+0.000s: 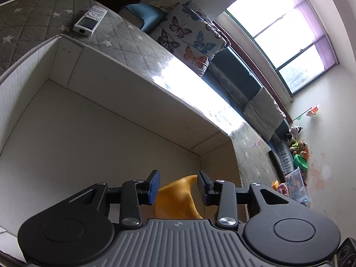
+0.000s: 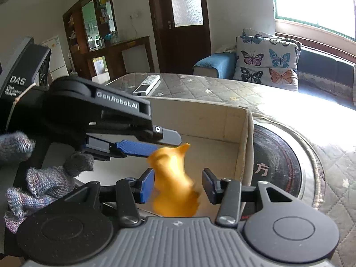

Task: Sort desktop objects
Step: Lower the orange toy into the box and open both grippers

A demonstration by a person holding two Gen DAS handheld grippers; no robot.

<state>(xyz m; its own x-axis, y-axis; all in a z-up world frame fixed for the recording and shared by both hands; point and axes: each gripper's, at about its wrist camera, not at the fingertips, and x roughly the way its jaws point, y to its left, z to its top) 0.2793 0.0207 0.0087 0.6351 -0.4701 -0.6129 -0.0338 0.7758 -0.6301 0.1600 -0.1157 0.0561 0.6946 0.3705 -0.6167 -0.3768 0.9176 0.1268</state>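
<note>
An orange plastic piece point(image 1: 178, 198) with a pointed tip sits between the fingers of my left gripper point(image 1: 178, 187), over the inside of a white cardboard box point(image 1: 93, 120). The jaws stand apart and do not press it. In the right wrist view the same orange piece point(image 2: 172, 184) is motion-blurred, in the gap of my open right gripper point(image 2: 178, 185), and the left gripper point(image 2: 142, 146) reaches in from the left just above it. I cannot tell if anything grips the piece. A white remote point(image 1: 89, 21) lies on the quilted cover beyond the box; it also shows in the right wrist view point(image 2: 146, 85).
The box point(image 2: 244, 146) stands on a grey star-quilted surface point(image 2: 211, 89). A round black cooktop point(image 2: 278, 166) lies right of the box. A butterfly pillow point(image 2: 267, 60) and sofa stand behind, under a bright window. Toys point(image 1: 298, 155) lie on the floor. A gloved hand point(image 2: 40, 178) holds the left gripper.
</note>
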